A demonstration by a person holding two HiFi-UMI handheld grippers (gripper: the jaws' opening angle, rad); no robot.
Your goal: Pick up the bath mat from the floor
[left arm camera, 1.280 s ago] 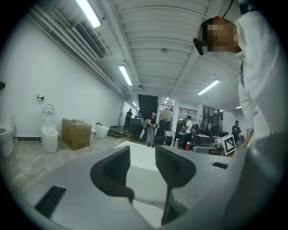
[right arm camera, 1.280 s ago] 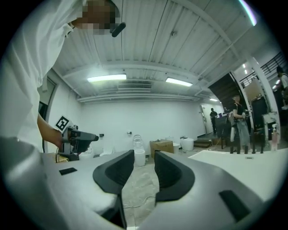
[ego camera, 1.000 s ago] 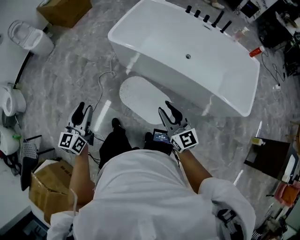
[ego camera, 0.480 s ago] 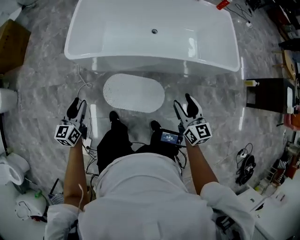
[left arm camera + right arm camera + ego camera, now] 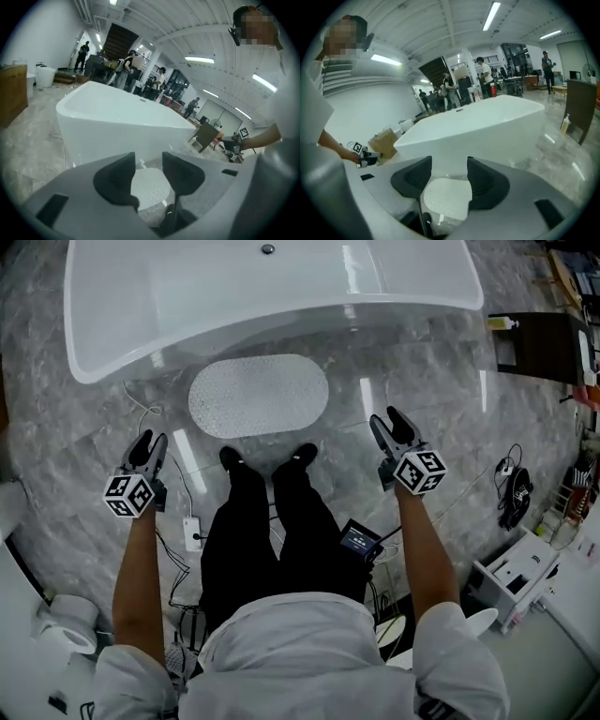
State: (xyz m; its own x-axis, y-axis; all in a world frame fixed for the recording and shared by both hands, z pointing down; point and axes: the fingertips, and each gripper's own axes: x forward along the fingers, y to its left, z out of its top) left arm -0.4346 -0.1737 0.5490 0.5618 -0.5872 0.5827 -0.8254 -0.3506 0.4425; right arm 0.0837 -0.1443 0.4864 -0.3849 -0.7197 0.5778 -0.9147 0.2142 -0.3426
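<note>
Right gripper: jaws standing spread, just been opening, nothing sitting between them. Left gripper: jaws also standing apart, gripping nothing. Bath mat is lying flat on floor ahead of both, just beside bathtub.
</note>
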